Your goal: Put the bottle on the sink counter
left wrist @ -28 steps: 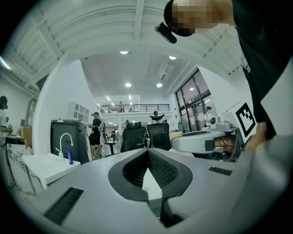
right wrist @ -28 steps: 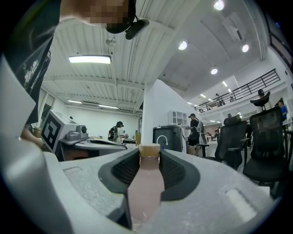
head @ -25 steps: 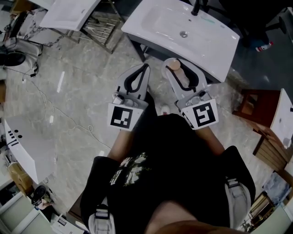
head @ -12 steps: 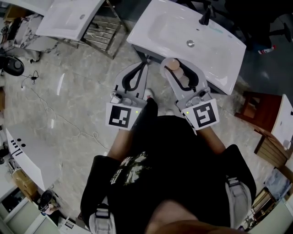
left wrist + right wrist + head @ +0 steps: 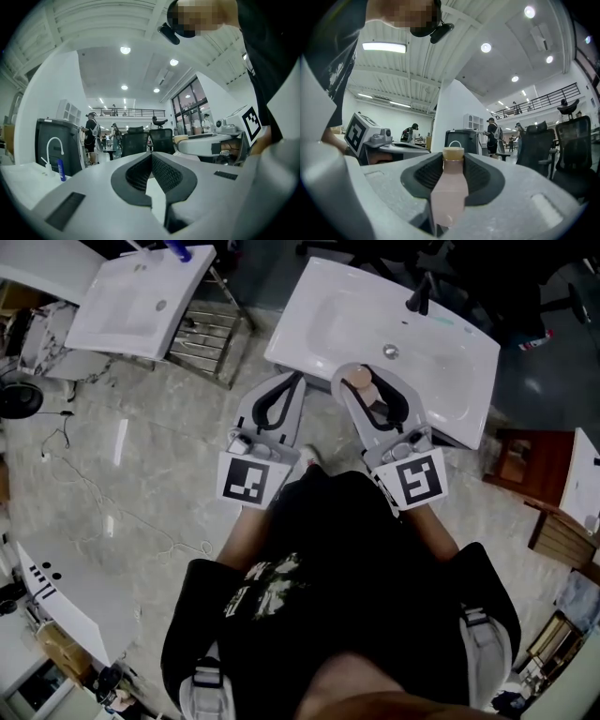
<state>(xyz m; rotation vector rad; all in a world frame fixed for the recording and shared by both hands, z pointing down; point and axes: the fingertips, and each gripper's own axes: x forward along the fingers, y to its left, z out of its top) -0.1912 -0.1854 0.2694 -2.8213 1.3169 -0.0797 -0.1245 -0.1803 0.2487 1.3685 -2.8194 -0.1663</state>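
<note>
the right hand-held gripper (image 5: 366, 377) grips the bottle (image 5: 449, 187), cap pointing ahead. the sink surface (image 5: 469, 399) lies right in front of it. the left hand-held gripper (image 5: 298, 381) is closed, empty.

The sink (image 5: 337, 324) is showing a glossy white glazed surface, with a small shiny metal drain (image 5: 391, 351) and a dark matt tap (image 5: 419, 296). The floor (image 5: 141, 427) is looking like polished pale stone, veined and catching glare. The shells of the left tongs (image 5: 151, 158) and the right tongs (image 5: 453, 161) are appearing as matt pale grey plastic, faintly grainy, while their pads (image 5: 166, 173) are showing dark ribbed rubber. The bottle (image 5: 449, 192) is looking like smooth, cloudy pink plastic under a tan cap (image 5: 453, 152). The marker cube (image 5: 248, 479) is wearing flat black-and-white print. The rack (image 5: 211, 310) is gleaming as bare metal, and the person's shirt (image 5: 356, 568) is looking like black cloth.
</note>
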